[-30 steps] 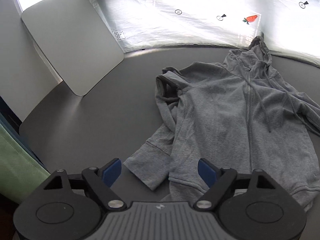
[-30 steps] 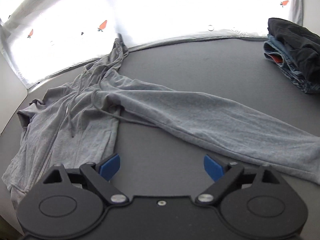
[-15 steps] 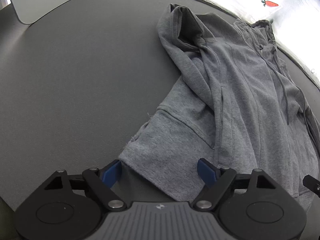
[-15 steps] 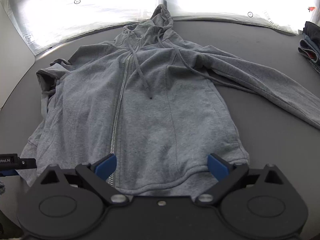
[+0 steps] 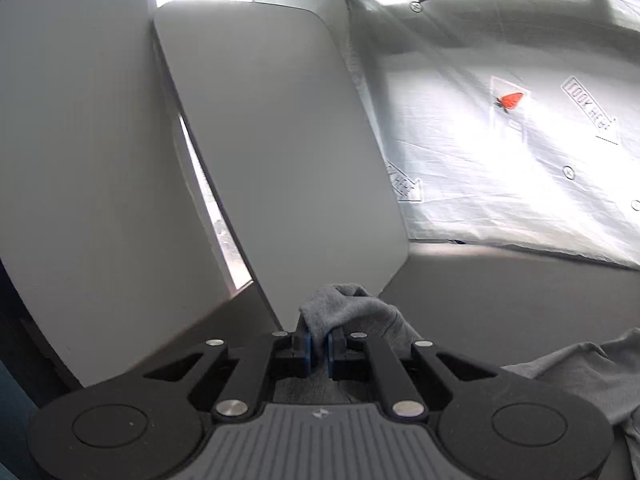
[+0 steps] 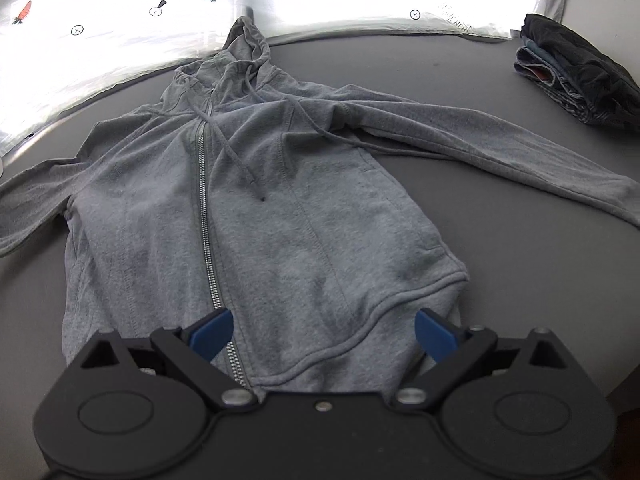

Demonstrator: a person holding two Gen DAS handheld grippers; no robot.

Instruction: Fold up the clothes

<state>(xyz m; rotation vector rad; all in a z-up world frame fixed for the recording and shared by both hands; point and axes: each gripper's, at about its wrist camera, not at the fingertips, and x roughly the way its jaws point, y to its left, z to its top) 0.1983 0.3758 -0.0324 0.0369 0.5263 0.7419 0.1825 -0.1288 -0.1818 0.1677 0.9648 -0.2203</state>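
Note:
A grey zip-up hoodie (image 6: 256,208) lies face up on the dark grey table (image 6: 460,76), hood toward the back, right sleeve (image 6: 500,148) stretched out to the right. My right gripper (image 6: 324,330) is open over the bottom hem, near the zipper's lower end. My left gripper (image 5: 319,346) is shut on the hoodie's left sleeve cuff (image 5: 344,308), which bunches up between the blue pads. More of the grey fabric (image 5: 580,368) shows at the lower right of the left wrist view. The left sleeve runs off the left edge of the right wrist view (image 6: 32,200).
A stack of folded dark clothes (image 6: 576,76) sits at the back right of the table. A grey rounded panel (image 5: 276,152) stands just beyond the left gripper. A white printed sheet (image 6: 120,20) lines the table's far edge.
My left gripper has closed on the left sleeve cuff and pulled it out to the left, straightening the folded sleeve. My right gripper has stayed open at the hem.

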